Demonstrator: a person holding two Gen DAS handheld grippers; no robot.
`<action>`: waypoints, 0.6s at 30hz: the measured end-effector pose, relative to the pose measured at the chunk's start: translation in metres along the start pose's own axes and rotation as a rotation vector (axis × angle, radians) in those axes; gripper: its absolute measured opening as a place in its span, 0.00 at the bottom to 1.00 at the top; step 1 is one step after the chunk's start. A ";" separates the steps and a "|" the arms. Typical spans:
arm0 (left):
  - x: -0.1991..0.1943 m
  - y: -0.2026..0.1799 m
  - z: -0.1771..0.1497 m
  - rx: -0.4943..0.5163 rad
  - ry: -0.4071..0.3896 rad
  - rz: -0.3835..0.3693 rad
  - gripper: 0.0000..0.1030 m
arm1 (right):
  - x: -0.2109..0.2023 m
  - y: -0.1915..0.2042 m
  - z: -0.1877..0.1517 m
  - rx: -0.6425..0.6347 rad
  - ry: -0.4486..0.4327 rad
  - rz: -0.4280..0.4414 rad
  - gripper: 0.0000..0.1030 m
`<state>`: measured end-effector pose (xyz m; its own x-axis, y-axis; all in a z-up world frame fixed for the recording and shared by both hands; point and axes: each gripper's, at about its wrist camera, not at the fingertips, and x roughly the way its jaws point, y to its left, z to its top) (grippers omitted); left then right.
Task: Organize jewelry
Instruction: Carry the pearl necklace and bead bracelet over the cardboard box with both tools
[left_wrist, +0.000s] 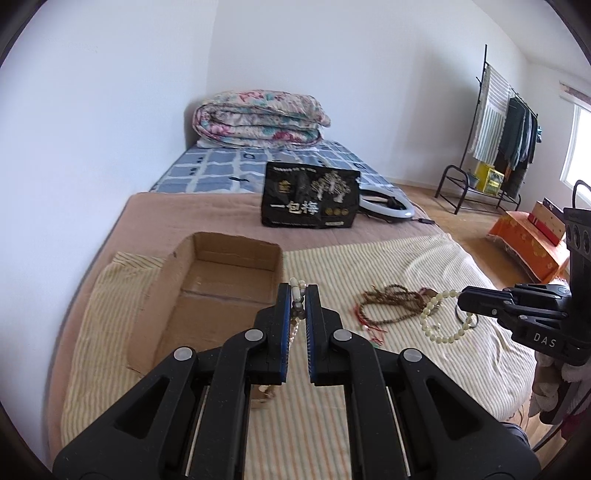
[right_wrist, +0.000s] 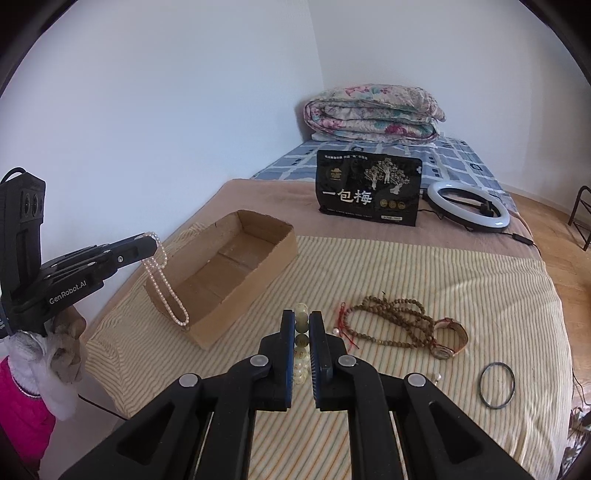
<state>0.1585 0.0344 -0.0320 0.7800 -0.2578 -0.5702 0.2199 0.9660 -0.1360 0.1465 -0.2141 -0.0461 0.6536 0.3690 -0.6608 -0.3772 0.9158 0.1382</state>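
A white pearl necklace (right_wrist: 164, 280) hangs in a long double loop from the tip of the left claw (left_wrist: 298, 295), whose jaws are clamped on the strand; the loop dangles over the near corner of an open, empty cardboard box (right_wrist: 236, 266) lying just ahead of and below that claw. The grip at the top of the strand lets the pearls hang free and untangled, which should suit lowering them into the box. Beside it, the right claw (right_wrist: 302, 325) is closed on a pale green bead bracelet (left_wrist: 443, 317), pinched at one point so that the ring of beads hangs clear of the bed.

To the right of the right claw and a little ahead of it, the unsorted pieces lie on the striped cloth (right_wrist: 443, 280) that covers the near end of the bed: a coiled string of brown wooden beads (right_wrist: 391, 317) with a red cord, a wristwatch (right_wrist: 452, 338) touching it, and, nearer and further right, a thin dark bangle (right_wrist: 496, 385). They sit bunched together, well apart from the box, apparently as the pile to be cleared. With both pieces lifted and the box bare, the sorting looks barely begun.

Beyond both claws, a black snack bag (right_wrist: 367, 188) stands upright on the brown blanket, a ring light (right_wrist: 467, 210) lies just beside it, and a folded floral quilt (right_wrist: 373, 114) rests at the far end by the wall.
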 end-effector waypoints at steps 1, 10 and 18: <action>0.000 0.006 0.002 -0.003 -0.003 0.010 0.05 | 0.002 0.004 0.003 -0.006 -0.002 0.006 0.05; 0.004 0.053 0.002 -0.044 -0.006 0.079 0.05 | 0.038 0.045 0.029 -0.059 0.007 0.062 0.05; 0.014 0.082 -0.005 -0.073 0.014 0.115 0.05 | 0.075 0.073 0.044 -0.085 0.031 0.101 0.05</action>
<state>0.1848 0.1101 -0.0548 0.7892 -0.1454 -0.5967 0.0860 0.9882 -0.1270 0.1967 -0.1123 -0.0525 0.5893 0.4527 -0.6692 -0.4954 0.8568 0.1432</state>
